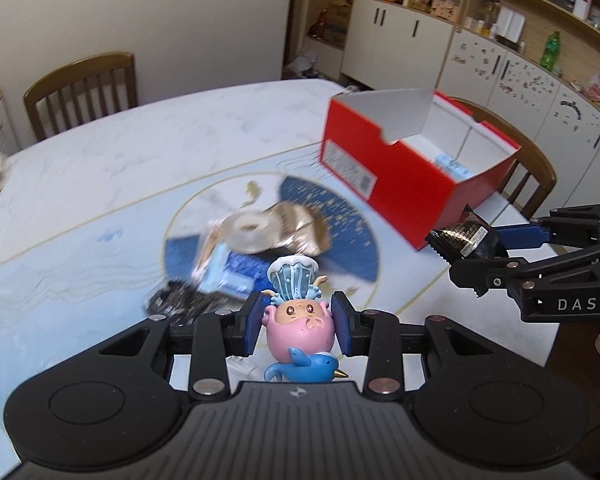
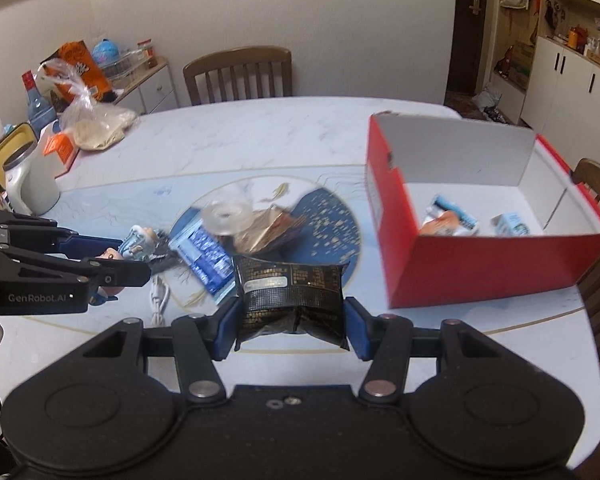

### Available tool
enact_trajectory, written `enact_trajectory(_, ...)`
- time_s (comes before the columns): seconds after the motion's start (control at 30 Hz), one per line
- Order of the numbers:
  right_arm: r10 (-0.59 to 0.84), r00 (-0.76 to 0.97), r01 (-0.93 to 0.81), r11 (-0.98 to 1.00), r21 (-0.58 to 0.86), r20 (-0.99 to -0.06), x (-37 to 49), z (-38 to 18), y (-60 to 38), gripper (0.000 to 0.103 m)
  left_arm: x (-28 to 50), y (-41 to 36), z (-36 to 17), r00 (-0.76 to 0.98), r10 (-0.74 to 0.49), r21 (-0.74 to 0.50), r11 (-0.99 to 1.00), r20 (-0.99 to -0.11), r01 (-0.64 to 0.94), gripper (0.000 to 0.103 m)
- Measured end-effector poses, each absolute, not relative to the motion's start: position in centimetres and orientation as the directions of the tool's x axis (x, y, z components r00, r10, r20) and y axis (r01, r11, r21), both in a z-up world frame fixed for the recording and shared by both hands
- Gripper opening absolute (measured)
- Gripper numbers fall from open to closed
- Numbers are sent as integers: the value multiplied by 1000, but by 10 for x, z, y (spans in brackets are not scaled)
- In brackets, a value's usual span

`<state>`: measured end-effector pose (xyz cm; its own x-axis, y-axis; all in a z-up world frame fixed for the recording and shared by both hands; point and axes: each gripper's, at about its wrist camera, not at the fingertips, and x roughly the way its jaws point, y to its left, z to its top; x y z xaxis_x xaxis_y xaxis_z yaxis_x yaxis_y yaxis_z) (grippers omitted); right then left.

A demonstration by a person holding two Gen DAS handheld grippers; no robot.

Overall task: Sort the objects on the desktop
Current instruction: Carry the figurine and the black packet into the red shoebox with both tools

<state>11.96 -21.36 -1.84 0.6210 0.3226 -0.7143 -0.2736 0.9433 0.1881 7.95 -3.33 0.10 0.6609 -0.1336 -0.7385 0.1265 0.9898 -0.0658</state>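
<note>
Holding: both grippers had something in them, and the red box waited on the right.

Left gripper (image 1: 298, 330): it was closed on a little toy figure (image 1: 298, 330), with a blue pad pressed on each side of the pink round body.

Toy figure: it was lifted over the near edge of the table (image 1: 100, 168). It looked hard and smooth, so it could slip or turn. It looked light too. The wide pink middle seemed the best place to squeeze. The thin blue top and the small blue whale at the bottom looked easy to snap.

Pile in the middle: a clear tape roll (image 2: 226, 216), a shiny gold wrapper (image 2: 270, 230) and a blue packet (image 2: 204, 260) lay bunched close together on the blue circle of the table. A white cable (image 2: 158, 300) lay just beside them. They were blurry.

Right gripper (image 2: 291, 322): it was closed on a black snack bag (image 2: 290, 298), pads pinching its two side edges.

Snack bag: it was up in the air, near the box. It looked soft, puffy and light. A hard squeeze might crush what was inside. The crimped edges seemed a safer grip.

Red box (image 2: 496, 264): it stood open on the right side of the table, with two small packets already inside.
</note>
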Motion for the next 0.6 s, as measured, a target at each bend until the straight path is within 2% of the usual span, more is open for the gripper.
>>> enact_trajectory(0.6, 276, 678, -236, 960, 153, -681, 147, 5, -296, 54, 128, -110, 37, 688, -206, -61, 972, -696, 229, 35)
